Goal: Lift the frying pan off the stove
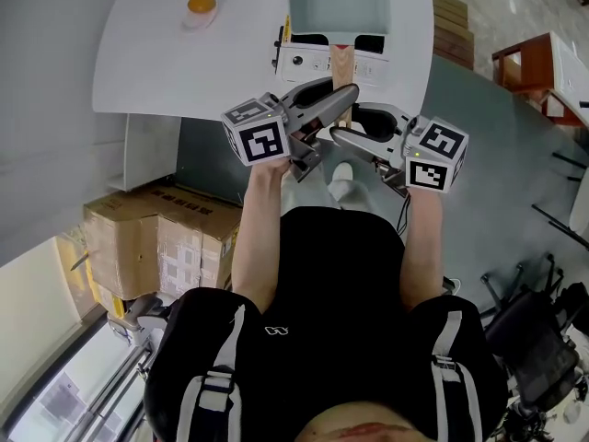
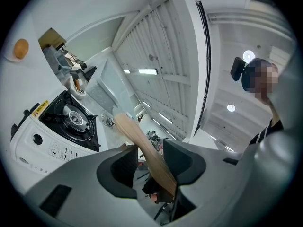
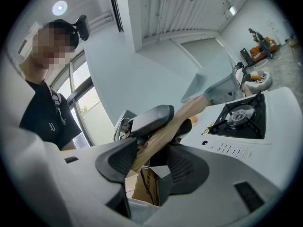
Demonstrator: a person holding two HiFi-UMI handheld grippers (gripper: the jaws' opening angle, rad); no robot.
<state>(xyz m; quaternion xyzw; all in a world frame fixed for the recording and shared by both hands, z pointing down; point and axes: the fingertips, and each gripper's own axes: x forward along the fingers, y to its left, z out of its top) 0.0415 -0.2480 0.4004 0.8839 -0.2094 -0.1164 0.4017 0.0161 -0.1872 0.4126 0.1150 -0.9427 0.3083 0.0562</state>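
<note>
The frying pan [image 1: 327, 3] hangs in the air above the white portable gas stove [image 1: 308, 61], its grey body tilted up. Its wooden handle [image 2: 142, 148] runs back between the jaws of my left gripper [image 2: 150, 161], which is shut on it. The stove's burner [image 2: 71, 118] is bare. My right gripper [image 3: 151, 162] sits just under and beside the left one [image 1: 336, 104], open, with the wooden handle [image 3: 165, 129] crossing over its left jaw tip and a gap showing between its jaws. In the head view the right gripper [image 1: 354, 127] is close below the left.
The stove stands on a white table [image 1: 156, 53], at its near edge. An egg in a small dish [image 1: 201, 5] lies at the table's far left. Cardboard boxes [image 1: 156, 238] sit on the floor to my left, and a wheeled chair base [image 1: 543, 339] to my right.
</note>
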